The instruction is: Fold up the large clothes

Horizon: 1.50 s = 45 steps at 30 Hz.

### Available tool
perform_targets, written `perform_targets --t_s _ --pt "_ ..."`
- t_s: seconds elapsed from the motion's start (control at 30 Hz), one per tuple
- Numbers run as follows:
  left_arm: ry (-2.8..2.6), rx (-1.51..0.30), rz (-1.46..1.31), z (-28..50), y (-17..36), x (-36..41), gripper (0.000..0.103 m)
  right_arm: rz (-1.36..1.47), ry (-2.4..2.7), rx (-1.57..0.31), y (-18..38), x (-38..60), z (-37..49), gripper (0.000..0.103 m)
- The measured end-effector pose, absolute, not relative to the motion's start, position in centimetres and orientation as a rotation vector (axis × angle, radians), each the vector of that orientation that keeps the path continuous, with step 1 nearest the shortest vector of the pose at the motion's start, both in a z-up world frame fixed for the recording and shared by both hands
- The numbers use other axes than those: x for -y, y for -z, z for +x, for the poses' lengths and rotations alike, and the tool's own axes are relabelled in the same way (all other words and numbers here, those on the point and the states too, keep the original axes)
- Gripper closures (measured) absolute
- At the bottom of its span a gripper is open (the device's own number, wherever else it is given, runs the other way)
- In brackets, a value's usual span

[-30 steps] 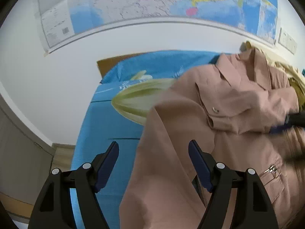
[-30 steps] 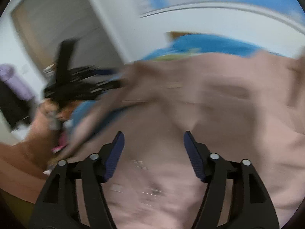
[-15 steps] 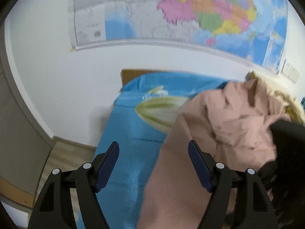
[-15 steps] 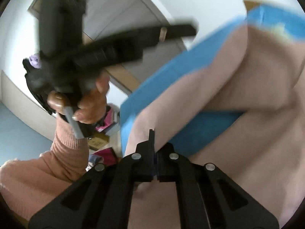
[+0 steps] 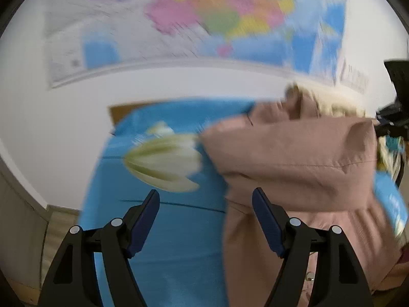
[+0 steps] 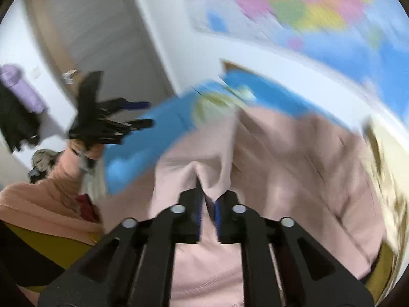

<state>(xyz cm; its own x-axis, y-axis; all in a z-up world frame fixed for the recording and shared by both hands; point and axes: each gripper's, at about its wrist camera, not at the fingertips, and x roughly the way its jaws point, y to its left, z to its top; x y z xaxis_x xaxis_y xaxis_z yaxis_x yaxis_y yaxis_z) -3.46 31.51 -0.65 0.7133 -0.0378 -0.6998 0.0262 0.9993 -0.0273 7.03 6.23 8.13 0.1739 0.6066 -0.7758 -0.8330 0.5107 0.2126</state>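
Observation:
A large dusty-pink shirt (image 5: 294,158) lies crumpled on a bed with a blue flower-print sheet (image 5: 166,243). My left gripper (image 5: 205,194) hovers open over the sheet at the shirt's left edge, nothing between its fingers. In the right wrist view my right gripper (image 6: 208,199) pinches a raised fold of the pink shirt (image 6: 294,158); its jaws are opening slightly, with the cloth still between the pads. The left gripper (image 6: 112,125) shows there at the left, held in a hand. The picture is blurred by motion.
A wall map (image 5: 204,12) hangs above the bed. A pale yellow garment (image 5: 340,107) lies behind the shirt at the right. A door (image 6: 89,25) and hanging bags stand at the left. A person's pink sleeve (image 6: 38,204) fills the lower left.
My right gripper went from wide open to closed on a fold of the shirt and lifted it. The left gripper stayed open and drifted a little, with more blue sheet now under it.

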Motion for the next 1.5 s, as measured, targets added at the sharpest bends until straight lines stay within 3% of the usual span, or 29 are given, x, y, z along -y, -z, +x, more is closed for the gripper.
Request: perform_targets --t_s 0.07,0.13,0.17,0.2,0.3,0.43,0.53,0.57,0.6,0.63,0.67,0.7,1.03,1.23,1.3,1.37,1.4,1.5 --pt "0.049 -0.829 0.039 -1.6 2.7 -29.4 0.031 -0.264 -0.957 -0.985 -5.2 -4.8 8.6 0.079" --pt "0.043 -0.858 0.079 -0.6 4.1 -28.1 0.031 -0.180 -0.913 -0.982 -3.2 -3.1 9.4 0.059" --pt "0.041 -0.880 0.093 0.1 4.9 -27.4 0.031 -0.129 -0.895 -0.961 -2.5 -2.0 9.5 0.037" --pt "0.046 -0.896 0.092 0.5 5.4 -27.0 0.031 -0.087 -0.892 -0.932 -2.0 -0.9 9.3 0.028" --pt "0.045 -0.919 0.091 1.5 6.4 -26.3 0.031 -0.028 -0.901 -0.894 -0.9 0.6 7.6 0.023" --pt "0.047 -0.899 0.080 1.8 6.0 -25.9 0.031 -0.032 -0.876 -0.883 1.8 0.7 6.0 0.022" --pt "0.038 -0.870 0.078 1.8 5.2 -25.2 0.031 -0.086 -0.825 -0.862 3.3 -0.2 6.3 0.030" --pt "0.037 -0.862 0.078 1.7 4.9 -25.0 0.031 -0.109 -0.791 -0.854 3.7 -0.6 6.6 0.037" --pt "0.039 -0.851 0.076 1.6 4.6 -24.6 0.031 -0.111 -0.772 -0.859 4.0 -0.7 6.7 0.056" --pt "0.039 -0.842 0.078 1.5 4.3 -24.3 0.031 -0.073 -0.803 -0.888 4.4 -0.8 7.3 0.067" --pt "0.036 -0.831 0.086 1.2 4.1 -24.0 0.031 -0.030 -0.838 -0.907 4.5 -0.5 7.6 0.088" --pt "0.033 -0.820 0.098 1.0 3.9 -23.6 0.031 0.001 -0.853 -0.909 4.3 -0.1 7.8 0.101" --pt "0.056 -0.778 0.125 0.5 2.8 -21.7 0.031 0.161 -0.877 -0.886 -4.2 8.1 8.1 0.101" --pt "0.067 -0.779 0.133 1.0 3.1 -21.3 0.031 0.159 -0.761 -0.988 -2.7 9.7 10.9 0.095" --pt "0.059 -0.789 0.134 1.5 3.5 -21.4 0.031 0.170 -0.728 -1.025 -1.3 10.0 11.7 0.077" --pt "0.055 -0.802 0.131 2.0 4.0 -21.6 0.031 0.200 -0.720 -1.052 0.3 10.0 12.5 0.069" --pt "0.040 -0.808 0.134 2.4 4.3 -21.8 0.031 0.210 -0.703 -1.062 1.0 10.2 12.8 0.059" --pt "-0.003 -0.847 0.132 3.9 5.5 -22.8 0.031 0.259 -0.711 -1.036 1.4 11.2 12.7 0.042"
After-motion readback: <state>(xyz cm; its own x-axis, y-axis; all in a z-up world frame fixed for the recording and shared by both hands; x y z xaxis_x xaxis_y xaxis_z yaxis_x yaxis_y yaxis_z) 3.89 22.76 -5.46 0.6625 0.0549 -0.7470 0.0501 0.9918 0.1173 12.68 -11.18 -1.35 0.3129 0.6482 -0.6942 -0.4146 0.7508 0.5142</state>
